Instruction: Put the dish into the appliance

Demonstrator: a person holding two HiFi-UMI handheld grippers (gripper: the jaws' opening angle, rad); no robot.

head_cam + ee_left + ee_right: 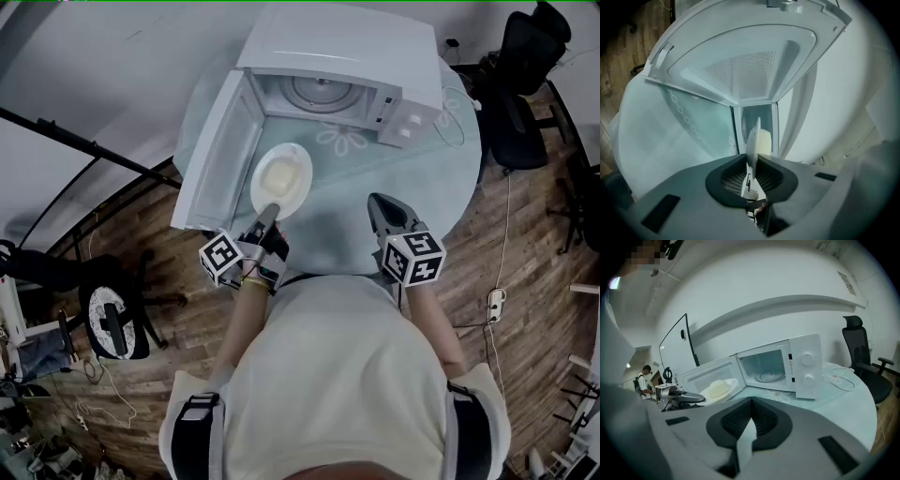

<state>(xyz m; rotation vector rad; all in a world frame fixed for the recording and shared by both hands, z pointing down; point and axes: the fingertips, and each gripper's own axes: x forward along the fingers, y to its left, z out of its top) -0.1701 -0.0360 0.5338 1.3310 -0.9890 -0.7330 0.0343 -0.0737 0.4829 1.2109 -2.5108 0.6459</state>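
A white plate (281, 178) with a pale yellow mound of food hangs above the glass table (412, 187), just in front of the open white microwave (347, 56). My left gripper (269, 214) is shut on the plate's near rim. In the left gripper view the plate (753, 140) stands edge-on between the jaws, facing the swung-out door (740, 61). The glass turntable (319, 94) shows inside the cavity. My right gripper (380, 208) hovers to the right with its jaws together and nothing in them. In the right gripper view the plate (719, 389) sits beside the microwave (806, 366).
The microwave door (216, 155) stands open to the left of the plate. A white cable (455, 112) lies on the table right of the microwave. A black office chair (525, 84) stands at the back right. A black stool (112, 323) is on the wooden floor at left.
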